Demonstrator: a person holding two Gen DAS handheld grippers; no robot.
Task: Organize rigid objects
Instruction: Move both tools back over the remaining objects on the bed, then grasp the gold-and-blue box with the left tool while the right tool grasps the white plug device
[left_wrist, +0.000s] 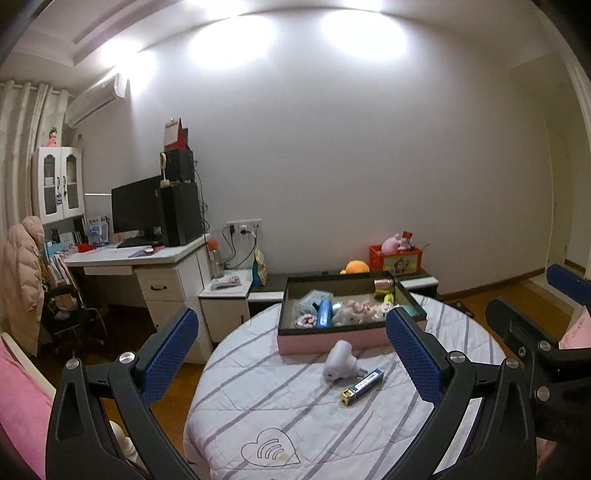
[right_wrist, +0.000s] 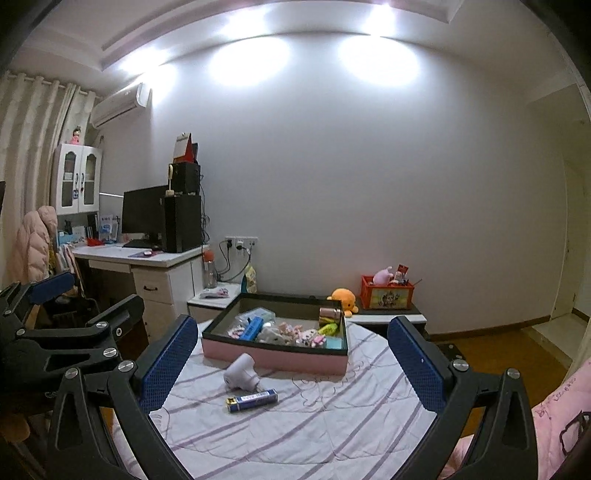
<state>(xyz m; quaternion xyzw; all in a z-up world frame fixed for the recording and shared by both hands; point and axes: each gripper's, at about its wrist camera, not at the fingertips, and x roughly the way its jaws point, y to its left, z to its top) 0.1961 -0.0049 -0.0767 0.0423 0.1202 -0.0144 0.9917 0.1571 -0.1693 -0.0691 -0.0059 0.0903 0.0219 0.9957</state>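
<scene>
A white plug-shaped device (left_wrist: 338, 362) (right_wrist: 241, 377) and a blue battery-like stick with a gold end (left_wrist: 362, 386) (right_wrist: 252, 399) lie on the striped cloth, just in front of a pink box with a black rim (left_wrist: 332, 338) (right_wrist: 275, 356). The box holds several small toys and items. My left gripper (left_wrist: 291, 354) is open and empty, held above the cloth short of the two items. My right gripper (right_wrist: 291, 360) is open and empty, also short of them. Each gripper shows at the edge of the other's view.
The round surface with the striped cloth (left_wrist: 295, 424) (right_wrist: 295, 424) drops off at the left. A white desk with a monitor (left_wrist: 136, 210) stands at the left, a low cabinet with an orange plush (right_wrist: 341, 297) and red crate (right_wrist: 386, 293) behind.
</scene>
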